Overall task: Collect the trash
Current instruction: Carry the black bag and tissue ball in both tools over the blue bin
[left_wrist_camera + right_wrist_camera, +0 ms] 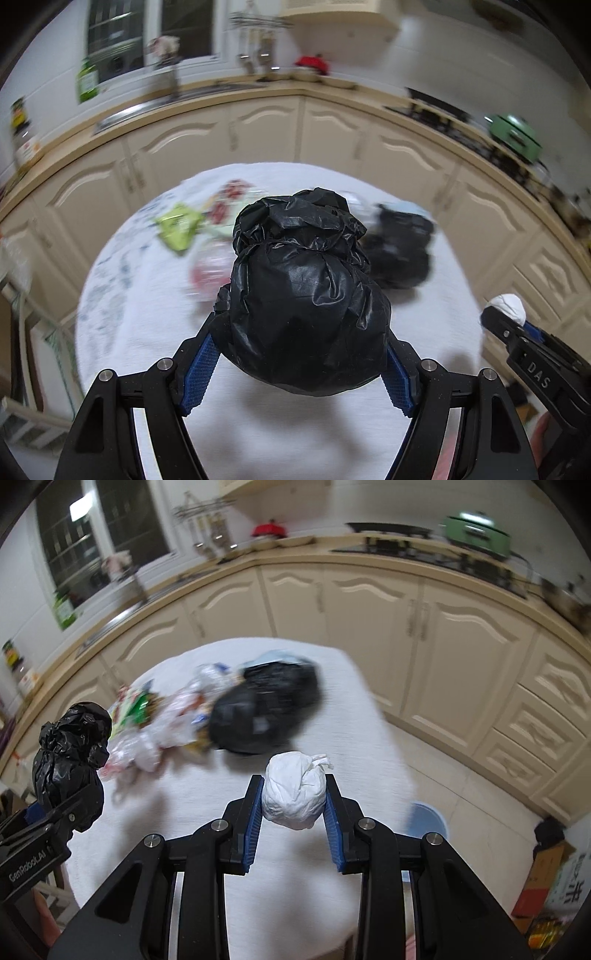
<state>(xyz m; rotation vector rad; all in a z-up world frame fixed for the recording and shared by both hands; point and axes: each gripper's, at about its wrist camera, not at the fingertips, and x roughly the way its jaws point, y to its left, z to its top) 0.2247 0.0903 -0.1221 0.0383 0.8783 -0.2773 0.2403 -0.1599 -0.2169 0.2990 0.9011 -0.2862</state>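
Observation:
My left gripper (301, 332) is shut on a tied black trash bag (303, 295) and holds it above the white-clothed table (295, 435). It also shows at the left of the right wrist view (70, 753). My right gripper (294, 790) is shut on a small tied white bag (295, 794) above the table's near part; that bag shows at the right edge of the left wrist view (508, 304). A larger black bag (266, 709) lies on the table beyond, with clear plastic bags and wrappers (166, 720) to its left.
A green wrapper (177, 227) and red-and-white packaging (210, 273) lie on the table's left half. Cream kitchen cabinets (369, 620) curve behind the table. A blue bin (428, 819) stands on the floor right of the table. Boxes (554, 886) sit at the far right.

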